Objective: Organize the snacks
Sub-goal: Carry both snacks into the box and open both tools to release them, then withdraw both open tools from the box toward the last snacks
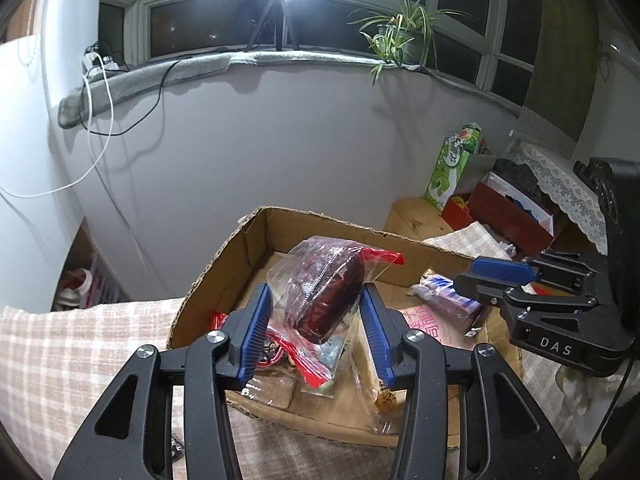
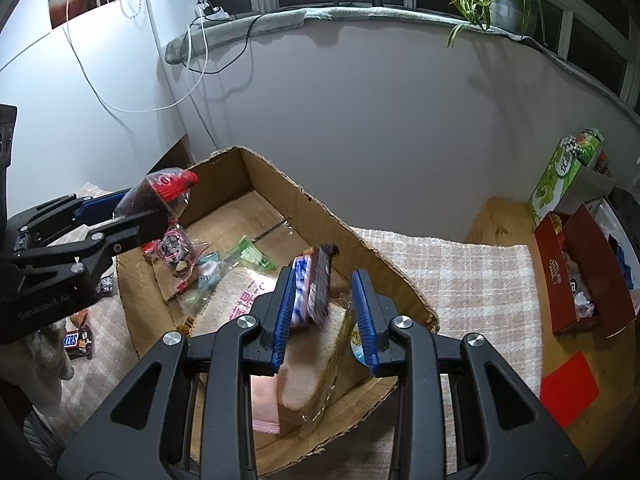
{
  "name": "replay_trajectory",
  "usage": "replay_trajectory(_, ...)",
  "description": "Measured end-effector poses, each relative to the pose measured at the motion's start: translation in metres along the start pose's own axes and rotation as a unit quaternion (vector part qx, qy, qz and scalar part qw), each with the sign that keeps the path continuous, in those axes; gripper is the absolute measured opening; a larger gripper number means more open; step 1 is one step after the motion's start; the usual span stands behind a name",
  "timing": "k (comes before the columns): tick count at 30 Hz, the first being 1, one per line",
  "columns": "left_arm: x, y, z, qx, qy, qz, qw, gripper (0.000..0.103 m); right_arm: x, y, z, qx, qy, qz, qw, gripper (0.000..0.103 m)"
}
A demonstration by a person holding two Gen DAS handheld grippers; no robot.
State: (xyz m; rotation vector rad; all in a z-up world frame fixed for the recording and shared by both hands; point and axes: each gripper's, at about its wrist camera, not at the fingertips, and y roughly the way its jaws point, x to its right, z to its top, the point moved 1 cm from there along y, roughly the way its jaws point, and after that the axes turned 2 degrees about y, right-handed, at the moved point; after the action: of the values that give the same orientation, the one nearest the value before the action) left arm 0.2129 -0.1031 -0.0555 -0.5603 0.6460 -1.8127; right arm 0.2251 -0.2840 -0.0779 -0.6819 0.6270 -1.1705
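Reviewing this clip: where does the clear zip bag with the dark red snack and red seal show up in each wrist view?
Left wrist view: the zip bag sits centre frame, between the left gripper fingers, above the cardboard box.
Right wrist view: the same bag is at the left edge, at the tip of the left gripper, over the box's left wall.
Shared landmark: the potted plant on the windowsill.

left gripper (image 1: 316, 316) jaws around clear bag (image 1: 320, 284), over cardboard box (image 1: 224, 268)
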Motion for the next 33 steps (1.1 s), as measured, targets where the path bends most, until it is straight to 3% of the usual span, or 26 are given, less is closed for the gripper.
replay_trajectory(13, 0.005, -0.024, 0.001, 0.020, 0.002, -0.003, 0.9998, 0.046, -0.012, -0.025, -0.003, 0.011, -0.008, -0.001, 1.000, 0.030)
replay_trajectory(24, 0.011, -0.070, -0.005, 0.052, 0.002, -0.006, 0.9986, 0.046, -0.036, -0.065, -0.009, 0.036, -0.024, 0.007, 0.999, 0.031)
replay_trajectory(28, 0.008, -0.089, -0.012, 0.061, -0.004, -0.011, 0.9981, 0.046, -0.048, -0.081, -0.016, 0.050, -0.030, 0.010, 0.998, 0.057)
replay_trajectory(33, -0.009, -0.116, -0.027, 0.069, -0.021, -0.009, 0.9974, 0.052, -0.067, -0.094, -0.028, 0.057, -0.043, 0.027, 0.997, 0.058)
